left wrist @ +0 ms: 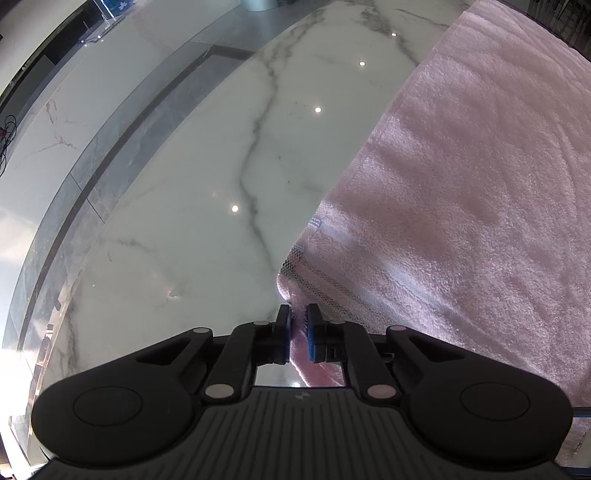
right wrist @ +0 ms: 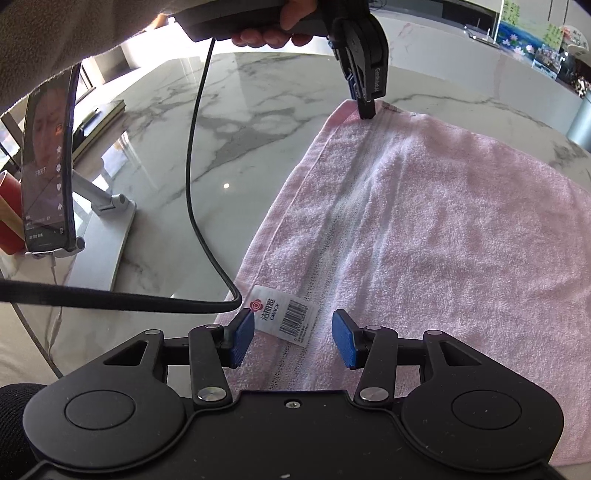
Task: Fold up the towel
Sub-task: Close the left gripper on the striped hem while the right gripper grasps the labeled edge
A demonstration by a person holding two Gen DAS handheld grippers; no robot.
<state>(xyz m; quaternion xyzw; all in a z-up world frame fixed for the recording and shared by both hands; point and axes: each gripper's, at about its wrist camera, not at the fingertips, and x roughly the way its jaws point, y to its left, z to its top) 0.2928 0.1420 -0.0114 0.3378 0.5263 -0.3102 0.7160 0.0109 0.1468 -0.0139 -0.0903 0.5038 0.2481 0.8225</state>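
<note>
Towel (right wrist: 424,229), pink and fluffy, lies spread flat on the white marble table (left wrist: 207,206). The left wrist view shows the left gripper (left wrist: 298,332) close up: its blue pads (left wrist: 313,332) are squeezed together on the towel's corner, with a strip of pink cloth caught between them. That view does not show the other gripper at all. The right wrist view shows more. There the right gripper (right wrist: 293,338) hangs over the near edge of the towel with its blue pads spread apart, one on each side of a white label (right wrist: 284,314) with a barcode, and not pinching anything. Far off in that same view, the left gripper (right wrist: 365,110) bites the far corner of the towel, held by a hand (right wrist: 273,26). Only this view shows a black cable (right wrist: 195,155) hanging down to the table, and a phone (right wrist: 48,162) on a stand (right wrist: 107,229) at the left.
</note>
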